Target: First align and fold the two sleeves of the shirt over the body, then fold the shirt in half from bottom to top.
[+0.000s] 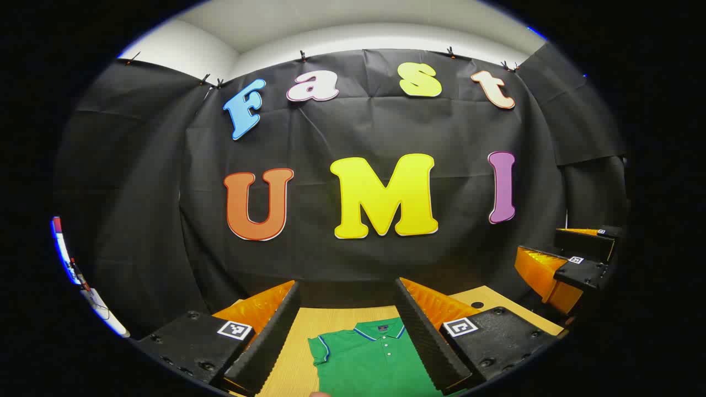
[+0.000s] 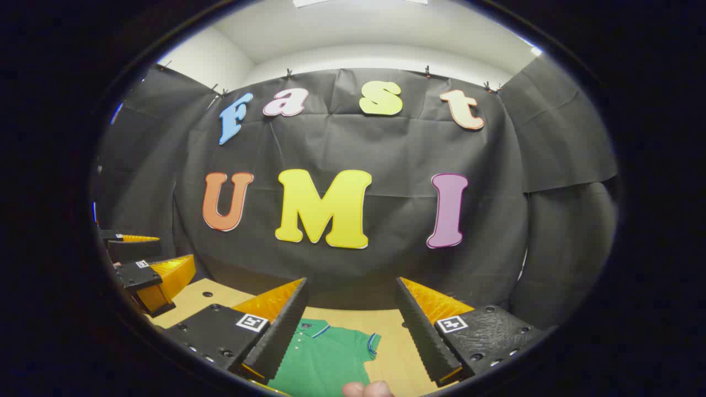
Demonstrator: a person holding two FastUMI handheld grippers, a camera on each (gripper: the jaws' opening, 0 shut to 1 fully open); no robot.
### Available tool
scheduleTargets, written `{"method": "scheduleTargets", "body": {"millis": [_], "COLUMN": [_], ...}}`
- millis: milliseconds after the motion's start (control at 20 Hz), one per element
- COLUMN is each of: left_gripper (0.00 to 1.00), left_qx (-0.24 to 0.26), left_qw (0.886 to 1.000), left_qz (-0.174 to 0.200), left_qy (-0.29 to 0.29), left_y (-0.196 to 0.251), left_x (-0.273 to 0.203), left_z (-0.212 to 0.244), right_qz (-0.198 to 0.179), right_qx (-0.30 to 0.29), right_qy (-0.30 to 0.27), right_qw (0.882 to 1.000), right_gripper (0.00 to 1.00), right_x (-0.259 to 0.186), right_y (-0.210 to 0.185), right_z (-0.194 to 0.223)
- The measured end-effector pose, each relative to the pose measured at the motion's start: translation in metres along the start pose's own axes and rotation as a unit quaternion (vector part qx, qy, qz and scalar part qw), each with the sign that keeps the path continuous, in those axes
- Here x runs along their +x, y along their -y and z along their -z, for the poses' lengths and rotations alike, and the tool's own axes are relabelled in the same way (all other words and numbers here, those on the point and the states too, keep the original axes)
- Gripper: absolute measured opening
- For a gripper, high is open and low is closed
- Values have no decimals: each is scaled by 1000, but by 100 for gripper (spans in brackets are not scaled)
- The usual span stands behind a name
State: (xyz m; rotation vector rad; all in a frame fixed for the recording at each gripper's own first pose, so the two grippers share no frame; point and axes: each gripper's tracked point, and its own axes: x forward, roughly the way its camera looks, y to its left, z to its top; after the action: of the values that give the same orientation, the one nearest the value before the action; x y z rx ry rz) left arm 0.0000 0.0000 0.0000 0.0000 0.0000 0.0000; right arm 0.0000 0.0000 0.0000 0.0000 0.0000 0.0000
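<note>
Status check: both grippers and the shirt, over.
Left gripper open, above the table. Right gripper open, holding nothing. Green shirt flat, sleeves unfolded. Nothing in the way.

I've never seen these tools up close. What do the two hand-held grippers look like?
Each hand-held gripper, left and right, has two long wedge-shaped fingers with ribbed inner faces. Each finger sits on a bolted block carrying a small square black-and-white marker. No cables are visible.
</note>
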Motion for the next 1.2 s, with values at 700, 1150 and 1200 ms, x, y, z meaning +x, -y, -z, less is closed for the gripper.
{"method": "scheduleTargets", "body": {"millis": [700,1150,1200], "left_gripper": [100,100,100], "left_qx": [-14,-10,-11], "left_qw": [1000,1000,1000], "left_qz": [-14,-26,-27], "left_qy": [-12,-13,-12], "left_y": [-1,0,1], "left_x": [11,19,21], "left_z": [9,14,14], "right_qz": [-16,-22,-25], "right_qx": [-2,-25,-24], "right_qy": [-23,-86,-98], "right_qw": [1000,996,995], "right_gripper": [96,94,95], "right_x": [21,68,75], "right_y": [8,33,35], "right_z": [15,93,106]}}
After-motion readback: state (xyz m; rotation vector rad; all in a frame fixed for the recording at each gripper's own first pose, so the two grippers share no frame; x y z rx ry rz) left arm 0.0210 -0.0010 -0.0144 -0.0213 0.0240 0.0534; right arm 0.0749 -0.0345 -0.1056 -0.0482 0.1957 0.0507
